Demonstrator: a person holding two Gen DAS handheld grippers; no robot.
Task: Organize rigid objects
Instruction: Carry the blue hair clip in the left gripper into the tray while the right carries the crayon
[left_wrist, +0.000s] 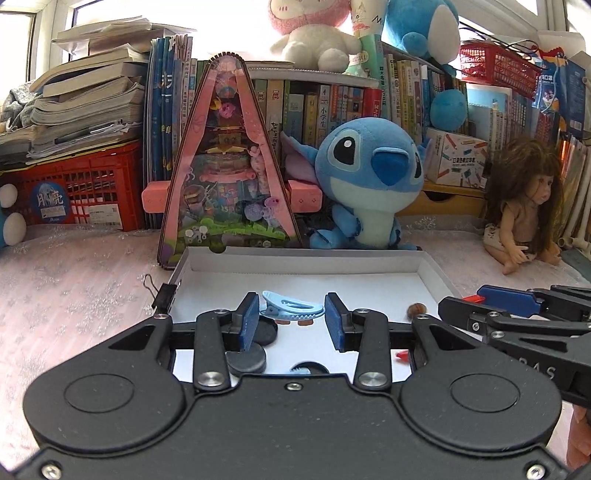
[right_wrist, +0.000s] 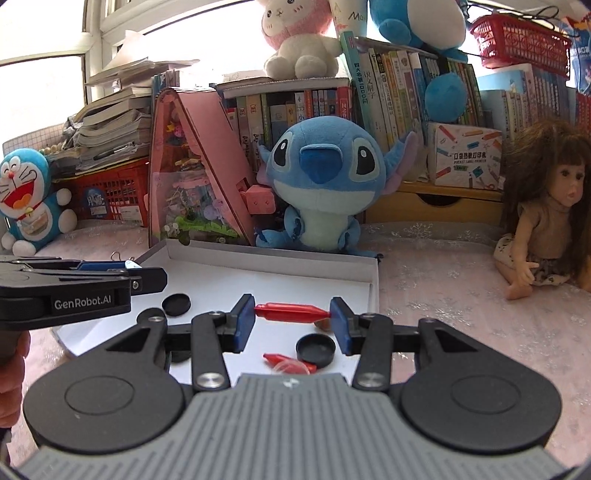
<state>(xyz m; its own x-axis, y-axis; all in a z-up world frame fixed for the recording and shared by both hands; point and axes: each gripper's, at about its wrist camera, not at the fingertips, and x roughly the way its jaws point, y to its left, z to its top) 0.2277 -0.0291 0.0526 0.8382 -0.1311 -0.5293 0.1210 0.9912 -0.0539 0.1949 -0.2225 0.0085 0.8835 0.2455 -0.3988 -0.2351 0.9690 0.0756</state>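
Note:
A pale blue plastic clip (left_wrist: 291, 308) hangs crosswise between the blue pads of my left gripper (left_wrist: 291, 319), which is shut on it above the white shallow box (left_wrist: 303, 260). My right gripper (right_wrist: 292, 319) is shut on a red plastic clip (right_wrist: 291, 312), gripped end to end over the same box (right_wrist: 273, 258). Each gripper shows in the other's view: the right one (left_wrist: 476, 299) at the right edge with a red tip poking out, the left one (right_wrist: 147, 273) at the left edge with a bit of pale blue showing.
In the box lie black round discs (left_wrist: 246, 360) (right_wrist: 316, 349) (right_wrist: 176, 303), another red clip (right_wrist: 288, 360) and a small brown nut-like piece (left_wrist: 415, 309). A black binder clip (left_wrist: 162, 295) grips the box's left wall. Behind it stand a blue plush (left_wrist: 369, 184), a pink triangular house (left_wrist: 229, 162) and a doll (left_wrist: 524, 206).

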